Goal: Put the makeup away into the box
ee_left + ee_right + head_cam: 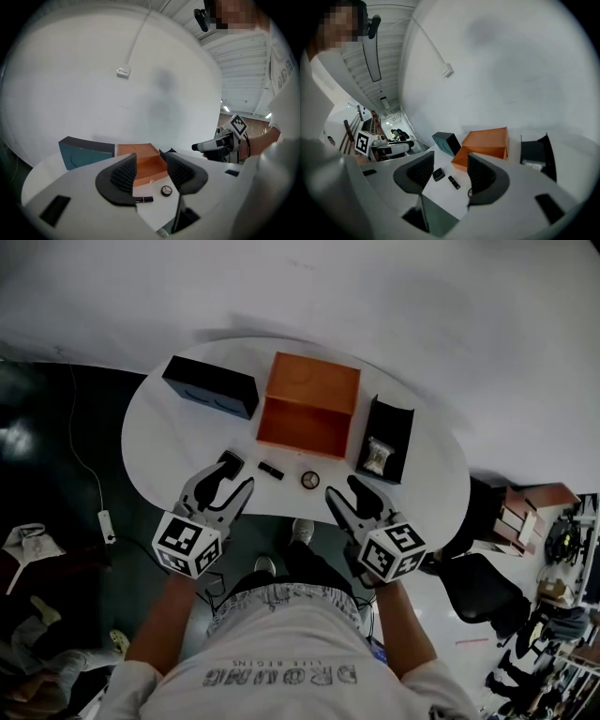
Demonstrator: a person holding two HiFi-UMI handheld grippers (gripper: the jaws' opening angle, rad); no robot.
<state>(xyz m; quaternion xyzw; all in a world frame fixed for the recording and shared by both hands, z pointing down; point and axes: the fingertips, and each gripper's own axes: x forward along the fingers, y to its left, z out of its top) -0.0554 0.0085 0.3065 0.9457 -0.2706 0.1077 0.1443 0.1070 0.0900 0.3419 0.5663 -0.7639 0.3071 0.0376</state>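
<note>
Head view shows the left gripper [234, 474] and right gripper [343, 487] over the near edge of the table [150, 427], both with jaws apart and empty. A lipstick [271, 470] and a round compact [310, 479] lie between them, just before the open orange box [302, 439].

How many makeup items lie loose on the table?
3, in a row before the orange box: square black compact at left, lipstick in the middle, round compact at right. More may be hidden.

White oval table [155, 432], plain white wall [394, 296] behind, dark floor [47, 427], white cable [87, 470] lying on it, black chair [487, 585] at right
</note>
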